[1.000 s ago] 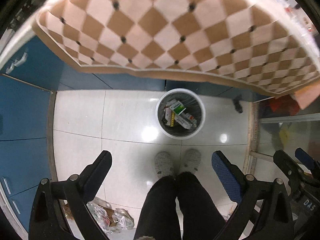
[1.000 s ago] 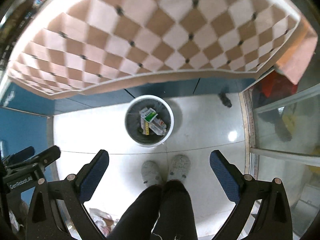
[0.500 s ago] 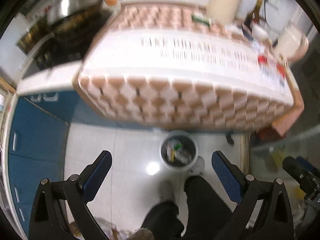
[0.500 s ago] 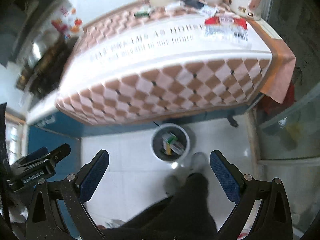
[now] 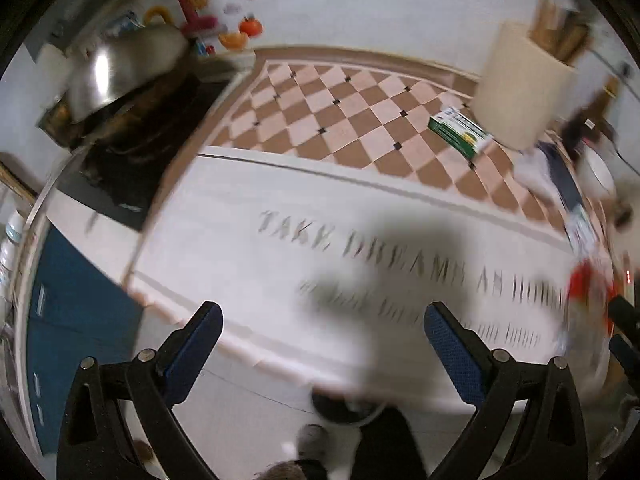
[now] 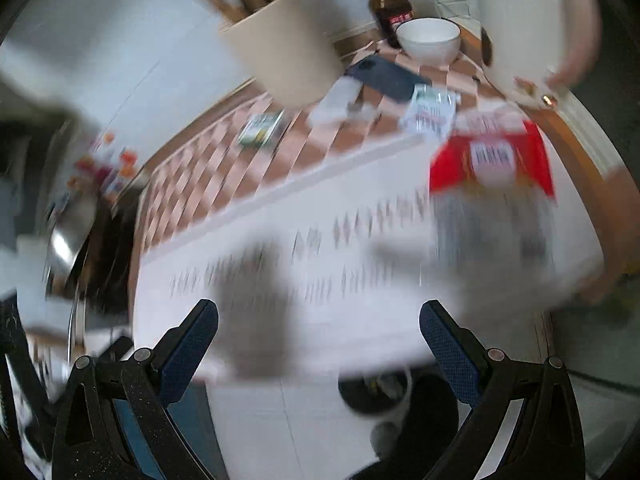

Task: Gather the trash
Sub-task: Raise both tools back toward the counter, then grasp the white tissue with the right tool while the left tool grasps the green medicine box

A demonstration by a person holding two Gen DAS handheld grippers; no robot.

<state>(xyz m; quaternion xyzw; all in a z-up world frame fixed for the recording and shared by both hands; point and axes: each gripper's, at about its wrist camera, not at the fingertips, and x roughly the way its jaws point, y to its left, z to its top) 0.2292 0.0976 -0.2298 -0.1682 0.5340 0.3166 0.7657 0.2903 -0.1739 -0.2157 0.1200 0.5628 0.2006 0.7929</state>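
Both grippers, left and right, with jaws wide and empty. Red wrapper beside kettle: probably light, crinkly, slippery; best pinched at an edge.

Both wrist views above shared countertop

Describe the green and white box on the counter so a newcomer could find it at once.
Start at the counter's checkered cloth, then find the tall cream utensil holder near the back wall. The green and white box lies flat just left of its base. It is the only green-edged carton there; the red packet sits nearer the front edge.
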